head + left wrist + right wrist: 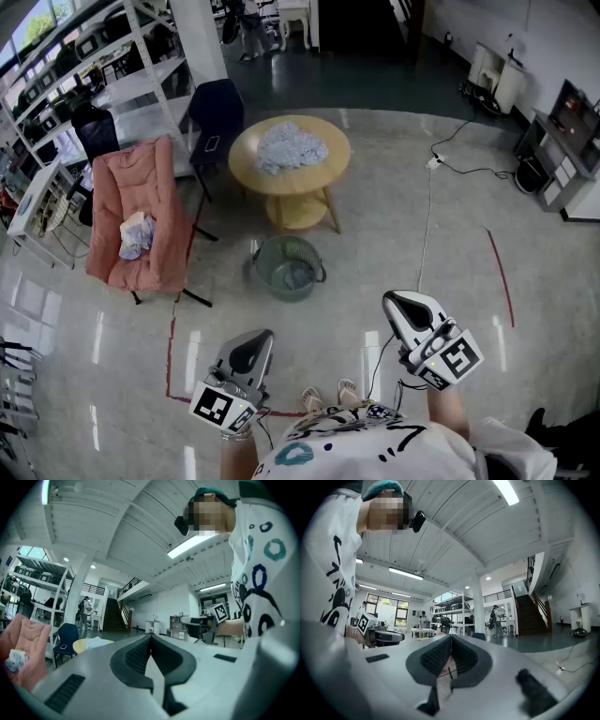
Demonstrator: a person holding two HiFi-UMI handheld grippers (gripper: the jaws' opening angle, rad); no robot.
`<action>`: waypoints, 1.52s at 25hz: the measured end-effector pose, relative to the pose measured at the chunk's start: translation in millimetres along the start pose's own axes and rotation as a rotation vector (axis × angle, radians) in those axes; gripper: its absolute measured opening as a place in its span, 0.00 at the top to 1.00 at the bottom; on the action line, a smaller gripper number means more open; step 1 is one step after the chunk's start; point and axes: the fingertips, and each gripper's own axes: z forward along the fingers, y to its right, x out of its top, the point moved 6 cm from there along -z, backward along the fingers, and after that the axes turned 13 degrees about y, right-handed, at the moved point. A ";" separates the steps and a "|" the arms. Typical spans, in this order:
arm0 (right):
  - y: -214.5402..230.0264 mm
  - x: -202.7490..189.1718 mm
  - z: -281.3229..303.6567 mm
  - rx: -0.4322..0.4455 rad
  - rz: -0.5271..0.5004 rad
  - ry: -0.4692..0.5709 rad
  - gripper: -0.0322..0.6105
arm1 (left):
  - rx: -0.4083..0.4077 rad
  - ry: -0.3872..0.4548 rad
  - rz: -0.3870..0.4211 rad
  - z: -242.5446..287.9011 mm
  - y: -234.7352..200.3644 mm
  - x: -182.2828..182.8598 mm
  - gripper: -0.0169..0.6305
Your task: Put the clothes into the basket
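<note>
Head view, bottom edge: the person's white patterned shirt [375, 450] fills the nearest strip. The left hand-held gripper [261, 337] sits at lower left and the right hand-held gripper [394, 302] at lower right. Both are held level above the floor [412, 187] and well apart from each other. Each is clenched: in the left gripper view the jaws meet at their tips with nothing between them, and the right gripper view shows the same.

Past them, near the middle of the frame, a green basket [260, 265] stands on the floor with something pale [298, 277] lying inside. To its left, a pink folding chair [141, 187] carries a small bundle of clothes [136, 234] on its seat. Higher in the frame, just above the basket, a round wooden desk [246, 155] bears a light blue heap of clothes [291, 145]. A dark blue chair [217, 117] stands just beside the desk's left edge. White shelving [94, 56] fills the upper left corner.
</note>
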 end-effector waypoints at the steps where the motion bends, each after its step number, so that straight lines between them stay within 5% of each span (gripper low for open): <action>1: 0.0 0.5 0.6 0.004 -0.002 0.000 0.91 | -0.004 -0.006 -0.004 1.5 -0.4 -2.5 0.95; 8: 12.1 -8.7 -0.3 0.005 0.005 -0.022 0.91 | 0.003 -0.047 0.056 14.5 1.4 -13.5 0.95; 20: 13.6 -9.0 -16.8 0.001 -0.026 -0.021 0.91 | -0.005 -0.068 0.056 18.6 5.8 -20.9 0.95; 28: 16.6 -10.2 -32.0 0.025 0.043 -0.003 0.90 | -0.005 -0.076 0.046 30.4 14.6 -21.2 0.95; 38: 57.1 -11.7 -50.2 0.020 0.054 -0.011 0.90 | 0.010 -0.073 0.072 65.0 26.5 -25.9 0.95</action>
